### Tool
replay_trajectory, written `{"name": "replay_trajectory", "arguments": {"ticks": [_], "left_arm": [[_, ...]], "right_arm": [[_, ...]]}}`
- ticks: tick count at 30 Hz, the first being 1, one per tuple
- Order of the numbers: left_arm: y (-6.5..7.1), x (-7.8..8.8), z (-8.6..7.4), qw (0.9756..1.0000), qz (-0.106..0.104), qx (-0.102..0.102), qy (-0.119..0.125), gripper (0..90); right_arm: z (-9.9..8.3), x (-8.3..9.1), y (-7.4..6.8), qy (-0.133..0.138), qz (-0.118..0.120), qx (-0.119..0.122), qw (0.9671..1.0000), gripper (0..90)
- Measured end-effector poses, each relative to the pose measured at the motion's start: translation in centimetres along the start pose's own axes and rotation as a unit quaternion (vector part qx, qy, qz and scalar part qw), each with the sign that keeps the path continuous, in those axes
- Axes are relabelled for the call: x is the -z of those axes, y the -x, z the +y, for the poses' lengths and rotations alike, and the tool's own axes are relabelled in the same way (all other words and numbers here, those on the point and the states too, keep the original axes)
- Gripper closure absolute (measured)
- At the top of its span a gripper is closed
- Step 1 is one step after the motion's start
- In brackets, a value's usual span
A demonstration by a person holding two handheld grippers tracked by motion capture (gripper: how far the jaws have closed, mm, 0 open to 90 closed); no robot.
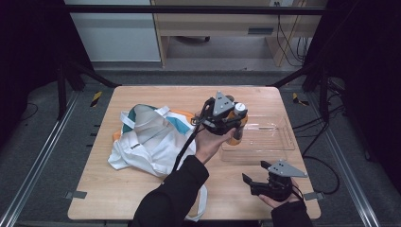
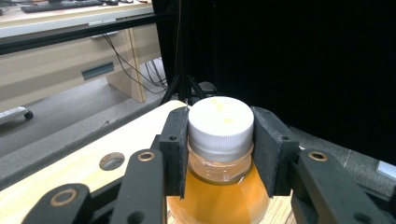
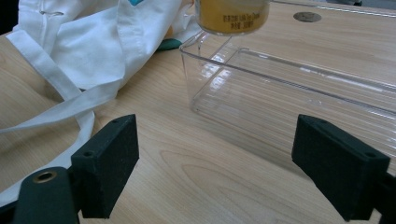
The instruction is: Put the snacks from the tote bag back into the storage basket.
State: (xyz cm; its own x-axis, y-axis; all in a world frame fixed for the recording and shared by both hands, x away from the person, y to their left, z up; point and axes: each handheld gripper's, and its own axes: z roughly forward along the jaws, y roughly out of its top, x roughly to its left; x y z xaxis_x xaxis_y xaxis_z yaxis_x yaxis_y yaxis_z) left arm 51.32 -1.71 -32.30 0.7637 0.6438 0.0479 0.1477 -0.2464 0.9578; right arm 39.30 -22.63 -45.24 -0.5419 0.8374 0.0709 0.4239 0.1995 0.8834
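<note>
A wooden table (image 1: 142, 189) seen from above carries a clear plastic tray (image 1: 279, 142) on its right half; everything here is placed relative to that tray.

Much is hard to make out. In the high view the left gripper (image 1: 234, 124) and the person's left hand (image 1: 208, 144) cover most of an orange juice bottle (image 1: 235, 135), leaving only its white cap (image 1: 240, 107) and a strip of orange body visible at the tray's left end. In the right gripper view the bottle (image 3: 232, 16) is cut off at the top edge, so just its base shows, raised over the tray's near left corner (image 3: 201, 51). Whether the base is inside the tray's walls cannot be told.

In the left gripper view the two black pads (image 2: 175, 149) press on either side of the bottle's cap (image 2: 220, 126) and neck, about half closed, holding the bottle (image 2: 219, 196) upright.

A white cloth bag (image 1: 146, 139) lies left of the tray, just beside it.

The right gripper (image 1: 257, 177) rests in front of the tray, near its front wall, jaws spread wide with nothing between them.
</note>
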Motion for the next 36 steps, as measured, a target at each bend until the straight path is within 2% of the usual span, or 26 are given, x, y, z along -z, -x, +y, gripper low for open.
{"name": "replay_trajectory", "arguments": {"ticks": [12, 23, 36], "left_arm": [[0.2, -1.0, -1.3, 0.9999, -0.002, -0.001, -0.016, 58.4], [-0.2, -1.6, -3.5, 0.9993, 0.000, 0.007, -0.036, 58.3], [-0.4, -1.9, -5.6, 0.9987, -0.005, 0.013, -0.049, 58.3]], "right_arm": [[0.0, -0.1, 0.0, -0.001, 0.001, 0.001, 1.0000, 15.1], [0.0, -0.1, 0.0, -0.002, 0.001, 0.000, 1.0000, 15.1], [-0.1, -0.2, 0.0, -0.004, 0.002, 0.004, 1.0000, 14.9]]}}
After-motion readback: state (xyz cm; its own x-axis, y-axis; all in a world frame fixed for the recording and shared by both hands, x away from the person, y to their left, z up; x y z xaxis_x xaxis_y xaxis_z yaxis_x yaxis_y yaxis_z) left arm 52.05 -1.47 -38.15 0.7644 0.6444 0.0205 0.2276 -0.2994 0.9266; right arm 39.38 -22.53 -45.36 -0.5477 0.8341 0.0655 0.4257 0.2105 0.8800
